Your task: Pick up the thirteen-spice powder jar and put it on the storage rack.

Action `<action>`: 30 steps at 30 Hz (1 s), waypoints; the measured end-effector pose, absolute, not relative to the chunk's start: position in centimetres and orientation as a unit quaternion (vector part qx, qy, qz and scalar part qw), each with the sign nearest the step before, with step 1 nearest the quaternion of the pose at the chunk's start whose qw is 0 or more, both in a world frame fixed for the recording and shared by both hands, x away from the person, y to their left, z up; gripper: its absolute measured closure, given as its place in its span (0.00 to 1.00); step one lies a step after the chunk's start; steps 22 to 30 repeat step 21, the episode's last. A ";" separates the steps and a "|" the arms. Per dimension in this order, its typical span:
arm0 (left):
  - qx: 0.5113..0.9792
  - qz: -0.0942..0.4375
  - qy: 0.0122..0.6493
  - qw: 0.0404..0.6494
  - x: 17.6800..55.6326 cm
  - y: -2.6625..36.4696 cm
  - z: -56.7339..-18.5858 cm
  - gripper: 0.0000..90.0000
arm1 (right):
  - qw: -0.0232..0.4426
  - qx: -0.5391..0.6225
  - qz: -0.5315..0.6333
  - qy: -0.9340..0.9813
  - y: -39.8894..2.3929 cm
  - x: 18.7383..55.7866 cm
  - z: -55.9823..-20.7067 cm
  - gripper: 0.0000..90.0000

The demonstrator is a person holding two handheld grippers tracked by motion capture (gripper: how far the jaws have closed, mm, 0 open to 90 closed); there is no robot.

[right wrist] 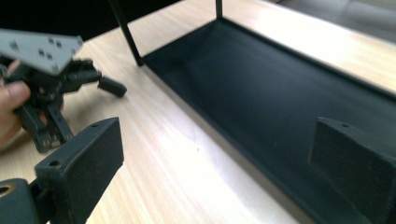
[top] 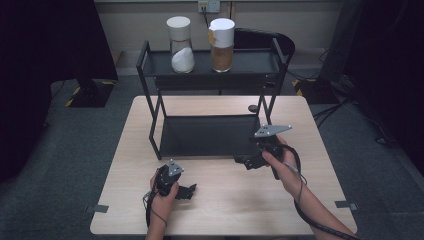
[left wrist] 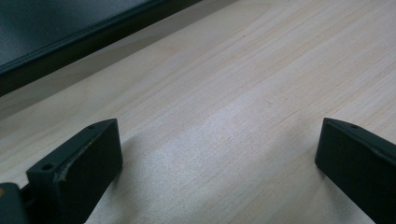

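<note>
Left gripper (left wrist: 219, 154): my jaws gape wide, holding nothing, low over bare wood.
Right gripper (right wrist: 215, 168): jaws spread, nothing between them, at the rack's (top: 210, 135) lower shelf edge.
Table (top: 225, 200): pale wood grain.
Jars (top: 181, 45): two, white-lidded, on the rack's top shelf.
Room: grey carpet, dark sides.

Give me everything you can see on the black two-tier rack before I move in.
The black rack looks like matte metal: thin upright legs carry an upper shelf tray and a lower tray resting on the wooden table. It stands upright at the table's far middle. The upper tray holds a white-filled jar and a brown-filled jar, both white-lidded. The lower tray is empty. Neither set of tongs touches it; the right tongs are nearest, at its front right corner.
</note>
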State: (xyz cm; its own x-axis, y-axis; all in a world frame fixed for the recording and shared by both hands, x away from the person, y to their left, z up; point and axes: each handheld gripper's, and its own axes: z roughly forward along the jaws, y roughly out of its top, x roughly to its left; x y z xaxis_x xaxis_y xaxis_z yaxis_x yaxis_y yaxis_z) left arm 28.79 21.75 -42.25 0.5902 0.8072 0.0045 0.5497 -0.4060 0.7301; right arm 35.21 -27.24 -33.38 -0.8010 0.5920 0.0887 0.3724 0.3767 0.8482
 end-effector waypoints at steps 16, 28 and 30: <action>0.818 0.182 0.415 0.354 28.8 21.7 -42.2 0.00 | 0.097 0.276 0.442 0.848 -28.0 33.2 -38.9 0.02; 0.818 0.182 0.416 0.353 28.8 21.7 -42.2 0.00 | 0.091 0.278 0.430 0.854 -28.2 32.2 -40.6 0.02; 0.818 0.182 0.416 0.353 28.8 21.7 -42.2 0.00 | 0.091 0.278 0.430 0.854 -28.2 32.2 -40.6 0.02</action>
